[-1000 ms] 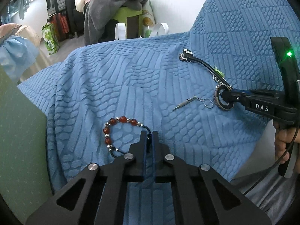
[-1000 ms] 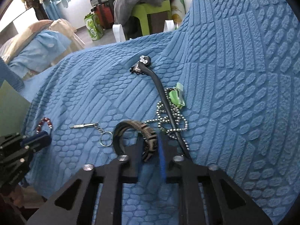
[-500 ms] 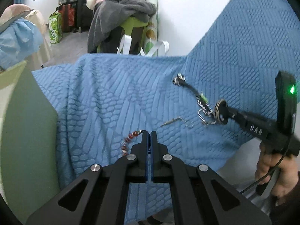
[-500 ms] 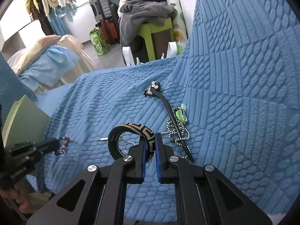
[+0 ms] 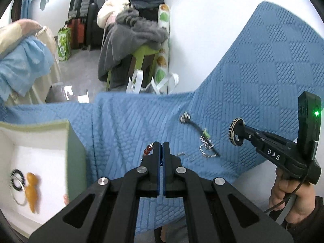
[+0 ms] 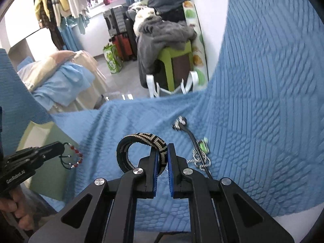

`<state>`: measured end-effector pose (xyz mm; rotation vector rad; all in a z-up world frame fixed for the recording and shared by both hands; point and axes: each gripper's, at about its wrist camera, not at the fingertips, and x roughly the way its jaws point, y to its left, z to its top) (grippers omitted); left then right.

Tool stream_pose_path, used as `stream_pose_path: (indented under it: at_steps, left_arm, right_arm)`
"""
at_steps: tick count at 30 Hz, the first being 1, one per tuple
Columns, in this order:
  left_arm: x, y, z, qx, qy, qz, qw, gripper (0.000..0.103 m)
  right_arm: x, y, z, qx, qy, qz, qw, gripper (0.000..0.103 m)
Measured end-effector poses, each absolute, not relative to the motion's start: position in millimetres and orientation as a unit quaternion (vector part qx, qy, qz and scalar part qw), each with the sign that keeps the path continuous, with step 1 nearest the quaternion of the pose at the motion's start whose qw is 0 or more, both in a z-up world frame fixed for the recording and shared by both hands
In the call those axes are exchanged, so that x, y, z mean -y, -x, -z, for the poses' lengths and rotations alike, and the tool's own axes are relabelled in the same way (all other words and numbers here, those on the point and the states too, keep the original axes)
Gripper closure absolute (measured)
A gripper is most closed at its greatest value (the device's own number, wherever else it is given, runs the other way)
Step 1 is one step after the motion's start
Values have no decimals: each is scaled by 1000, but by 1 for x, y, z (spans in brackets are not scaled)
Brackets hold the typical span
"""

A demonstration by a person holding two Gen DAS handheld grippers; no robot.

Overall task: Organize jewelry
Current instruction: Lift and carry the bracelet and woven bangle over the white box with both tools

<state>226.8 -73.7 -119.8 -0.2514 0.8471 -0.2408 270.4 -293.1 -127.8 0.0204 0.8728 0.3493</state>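
Both bracelets lifted off blanket (image 5: 129, 125); left tool (image 5: 161, 144) clamps red bead bracelet (image 6: 76, 158), right tool (image 6: 163, 151) striped bangle (image 6: 139, 139); box (image 5: 76, 141) holds 2 rings (image 5: 17, 179), amber piece (image 5: 33, 190).

Grey clothes (image 5: 131, 40) heaped on a green stool (image 6: 174, 60), suitcases (image 6: 119, 30) behind.

A red bead bracelet (image 6: 75, 157) on a dark cord is held dangling above the open green box (image 5: 76, 147), at its right wall. A black-and-cream woven bangle (image 6: 141, 141) is held upright, well right of the box. A black hair stick (image 5: 197, 129), a green clip (image 5: 205, 133) and a ball chain (image 5: 206, 148) are left together on the blue cover, right of the box. Inside the box, a black-and-white ring (image 5: 17, 180) and an orange piece (image 5: 33, 190) are seen.
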Motion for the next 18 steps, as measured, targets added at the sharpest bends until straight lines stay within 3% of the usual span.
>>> stream_pose_path:
  at_steps: [11,18]
  left_arm:
    - [28,-209,45,-359,125,96,920,103]
    - [-16,-191,17,-342,130,72,928,103]
  right_arm:
    - [249,-258,35,-362,-16,-192,912,96]
    - [202,-246,8,-341,-12,-220,914,96]
